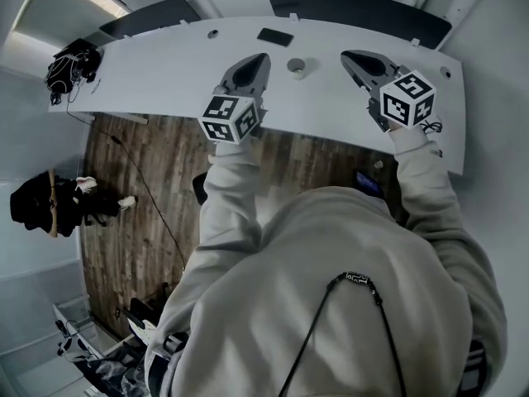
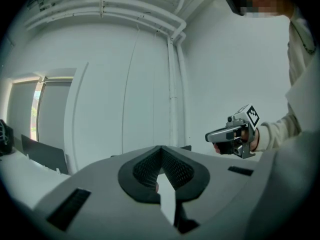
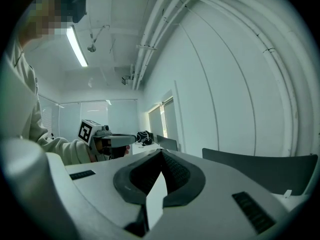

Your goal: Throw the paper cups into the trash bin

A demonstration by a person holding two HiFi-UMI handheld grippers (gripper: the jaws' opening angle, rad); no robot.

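Paper cup (image 1: 297, 66), likely light and easily crushed, stands at top centre between shut, empty left gripper (image 1: 258, 61) and right gripper (image 1: 352, 57), probably best pinched gently at its rim.

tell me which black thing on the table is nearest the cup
The flat slab just behind the cup; the bag lies far off to the left.
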